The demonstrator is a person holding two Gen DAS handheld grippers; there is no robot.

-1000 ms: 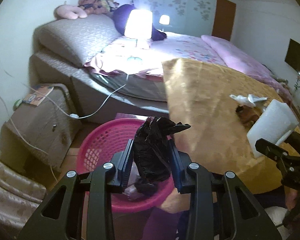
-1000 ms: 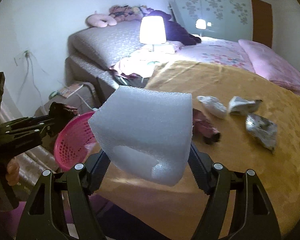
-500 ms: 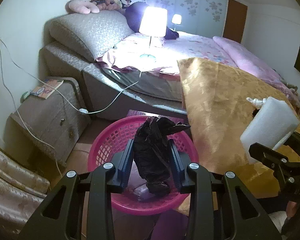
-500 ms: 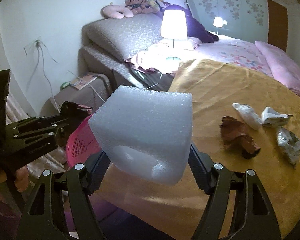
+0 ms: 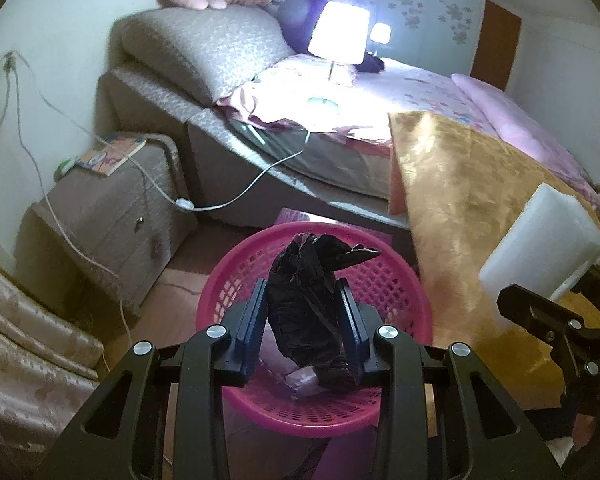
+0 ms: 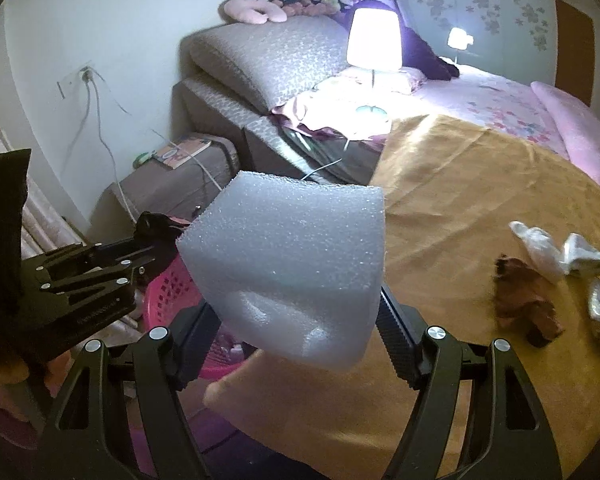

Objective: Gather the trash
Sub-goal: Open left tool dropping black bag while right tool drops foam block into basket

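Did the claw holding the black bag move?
Yes. The left gripper, shut on the black bag, swung left: the pink basket now sits centred beneath it.

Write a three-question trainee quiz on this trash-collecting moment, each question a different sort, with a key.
1. True or false: the left gripper holds a crumpled black bag above the pink basket.
2. Multiple choice: the right gripper is shut on
A. a white foam block
B. a book
C. a lamp
3. Fill in: the loose scraps not yet collected, such as the brown wrapper, lie on the ______ cloth.

Key: 1 true; 2 A; 3 golden
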